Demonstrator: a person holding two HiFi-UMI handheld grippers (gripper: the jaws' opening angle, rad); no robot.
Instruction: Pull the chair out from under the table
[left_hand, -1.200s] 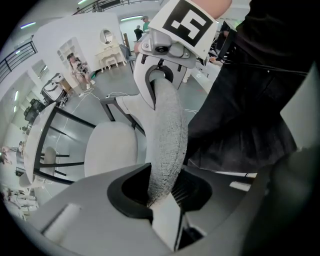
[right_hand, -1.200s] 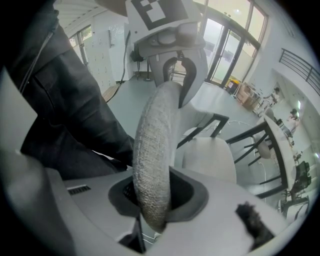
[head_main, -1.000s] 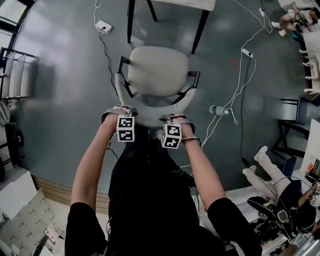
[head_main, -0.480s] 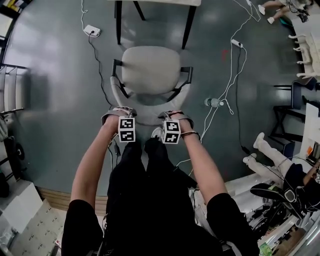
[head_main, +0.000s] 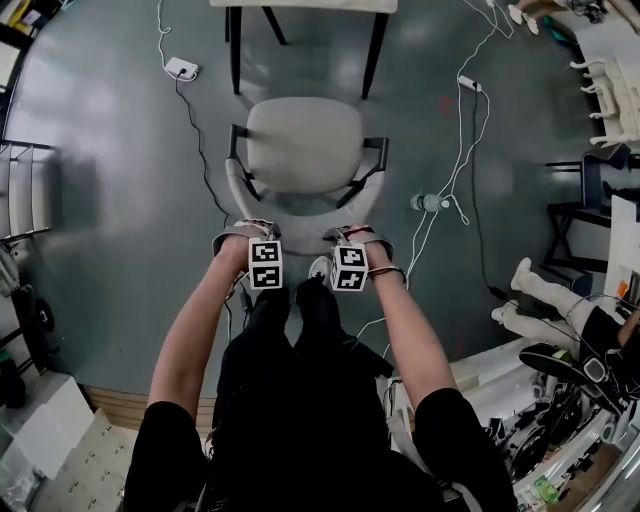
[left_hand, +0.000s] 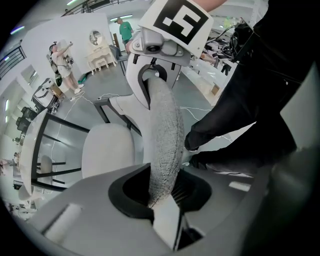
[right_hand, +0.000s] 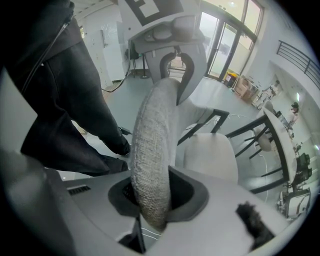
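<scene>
Nearest us, both arms reach steeply down so that each tool straddles the top edge of the chair's padded backrest (left_hand: 162, 135). The left gripper (head_main: 243, 232) takes the left part and the right gripper (head_main: 355, 236) the right, which we judge keeps a pull straight rather than twisting. In the left gripper view the grey fabric edge runs right into the jaw gap. Those jaws have just been closing and now clench the backrest. The right gripper view shows the same padded edge gripped tight between its jaws. Beyond the grippers, the chair (head_main: 303, 145) stands on the grey floor (head_main: 110, 200) with its seat in the open, near us of the table (head_main: 300, 5) — only the seat's far edge comes close to the table legs. By our reading, the pull is largely done. White cables (head_main: 470, 150) trail to the right, apart from the chair.
</scene>
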